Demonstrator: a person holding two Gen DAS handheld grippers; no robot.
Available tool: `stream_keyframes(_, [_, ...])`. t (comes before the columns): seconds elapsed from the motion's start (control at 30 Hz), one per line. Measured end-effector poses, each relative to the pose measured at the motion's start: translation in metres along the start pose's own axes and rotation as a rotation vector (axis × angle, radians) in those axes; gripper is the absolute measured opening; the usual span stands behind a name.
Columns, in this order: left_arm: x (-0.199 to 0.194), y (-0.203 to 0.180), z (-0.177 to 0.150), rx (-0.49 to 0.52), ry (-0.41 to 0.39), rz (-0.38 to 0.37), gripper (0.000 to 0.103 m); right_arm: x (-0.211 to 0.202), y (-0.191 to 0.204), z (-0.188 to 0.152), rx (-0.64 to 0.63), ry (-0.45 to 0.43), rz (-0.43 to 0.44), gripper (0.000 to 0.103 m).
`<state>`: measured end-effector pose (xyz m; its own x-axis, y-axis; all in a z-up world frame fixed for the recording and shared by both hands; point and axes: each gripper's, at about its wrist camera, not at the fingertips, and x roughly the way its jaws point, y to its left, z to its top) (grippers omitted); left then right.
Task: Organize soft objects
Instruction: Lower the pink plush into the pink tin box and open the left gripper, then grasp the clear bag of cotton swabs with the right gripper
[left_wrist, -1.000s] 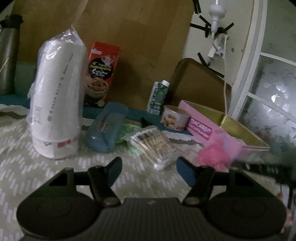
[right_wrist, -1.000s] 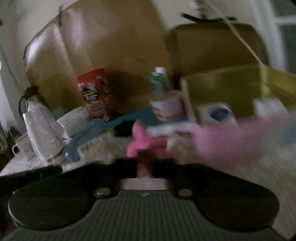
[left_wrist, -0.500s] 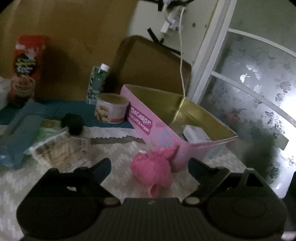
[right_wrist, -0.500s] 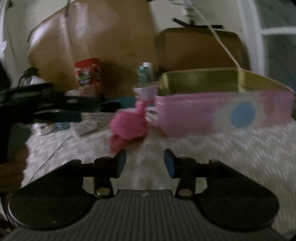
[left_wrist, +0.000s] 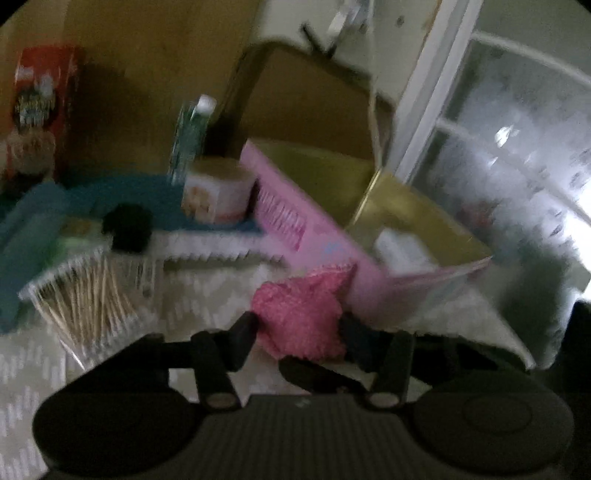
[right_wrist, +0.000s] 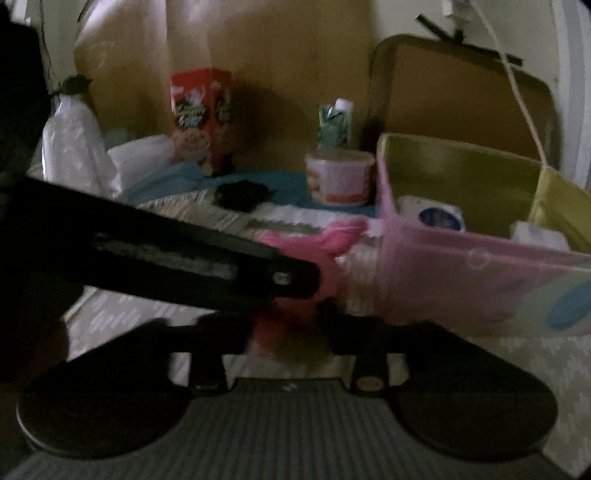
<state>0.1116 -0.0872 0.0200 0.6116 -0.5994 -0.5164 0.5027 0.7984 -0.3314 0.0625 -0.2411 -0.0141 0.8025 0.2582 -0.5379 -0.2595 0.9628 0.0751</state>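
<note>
Left wrist view: left gripper (left_wrist: 297, 326) just narrowed around the pink fluffy toy (left_wrist: 301, 314), fingers (left_wrist: 243, 332) now pressed into its sides, jaws clamped on it. Toy low on the patterned cloth (left_wrist: 110, 354), just in front of the near corner of the pink tin box (left_wrist: 295, 229), touching or nearly touching its wall. Looks very light and squashy, pile yielding at both pads; no risk of breakage, some risk of slipping out by a loose tuft. Best taken across the bulk of the body, as here, not by a limb. Bag of wooden sticks (left_wrist: 88, 295) and biscuit tub (left_wrist: 218, 195) well clear to the left.

Right wrist view: left gripper seen from the side as a dark bar crossing from the left, its tip buried in the pink toy (right_wrist: 317, 243) beside the box (right_wrist: 461, 280). Right gripper (right_wrist: 286, 332) close behind, jaws just drawn narrower, a blurred pink-red part of the toy between them; cannot tell whether the pads press on it. Folded white packets already inside the box.
</note>
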Motion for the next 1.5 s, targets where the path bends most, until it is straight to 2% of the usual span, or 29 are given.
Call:
stream_keyframes(0.07, [-0.012,-0.012,0.008,0.035,-0.060,-0.025,0.050,-0.016,0.001,-0.002,0.013,-0.081,0.000,0.035])
stream_keyframes(0.2, [-0.018,-0.045,0.027,0.137,-0.156,-0.069,0.052,-0.046,0.007,0.000,-0.018,-0.264,-0.102,0.036])
stream_keyframes(0.3, [0.004,-0.068,0.042,0.197,-0.134,-0.106,0.052,-0.059,-0.007,0.006,0.004,-0.358,-0.179,0.036])
stream_keyframes(0.37, [0.026,-0.080,0.048,0.222,-0.105,-0.124,0.052,-0.058,-0.022,0.009,0.029,-0.362,-0.222,0.036])
stream_keyframes(0.43, [0.049,-0.092,0.049,0.241,-0.078,-0.108,0.052,-0.054,-0.042,0.011,0.084,-0.345,-0.255,0.036])
stream_keyframes(0.53, [0.075,-0.102,0.046,0.237,-0.041,-0.061,0.060,-0.044,-0.063,0.012,0.119,-0.320,-0.310,0.039])
stream_keyframes(0.63, [0.081,-0.099,0.045,0.202,-0.031,-0.050,0.062,-0.030,-0.080,0.012,0.124,-0.266,-0.383,0.045])
stream_keyframes(0.67, [0.076,-0.097,0.044,0.199,-0.045,-0.051,0.067,-0.029,-0.086,0.009,0.148,-0.260,-0.393,0.045])
stream_keyframes(0.77, [0.057,-0.090,0.041,0.203,-0.095,-0.031,0.070,-0.040,-0.092,0.000,0.190,-0.299,-0.377,0.051])
stream_keyframes(0.93, [0.005,-0.061,0.020,0.176,-0.149,-0.035,0.069,-0.064,-0.083,-0.017,0.247,-0.378,-0.349,0.052])
stream_keyframes(1.03, [-0.025,-0.033,-0.003,0.167,-0.157,0.017,0.069,-0.072,-0.070,-0.020,0.230,-0.404,-0.330,0.052])
stream_keyframes(1.1, [-0.041,-0.010,-0.017,0.149,-0.152,0.087,0.069,-0.074,-0.059,-0.020,0.202,-0.406,-0.288,0.052])
stream_keyframes(1.27, [-0.075,0.058,-0.033,-0.001,-0.155,0.266,0.069,-0.057,-0.018,-0.011,0.116,-0.328,-0.140,0.052])
stream_keyframes(1.37, [-0.096,0.096,-0.036,-0.097,-0.202,0.363,0.069,-0.033,0.007,-0.001,0.074,-0.219,0.002,0.054])
stream_keyframes(1.4, [-0.102,0.107,-0.037,-0.130,-0.217,0.389,0.069,-0.025,0.015,0.003,0.057,-0.182,0.034,0.059])
stream_keyframes(1.47, [-0.109,0.126,-0.041,-0.211,-0.236,0.398,0.068,-0.008,0.033,0.009,0.016,-0.126,0.094,0.067])
stream_keyframes(1.5, [-0.111,0.132,-0.042,-0.256,-0.248,0.367,0.067,0.002,0.042,0.013,-0.008,-0.110,0.111,0.069])
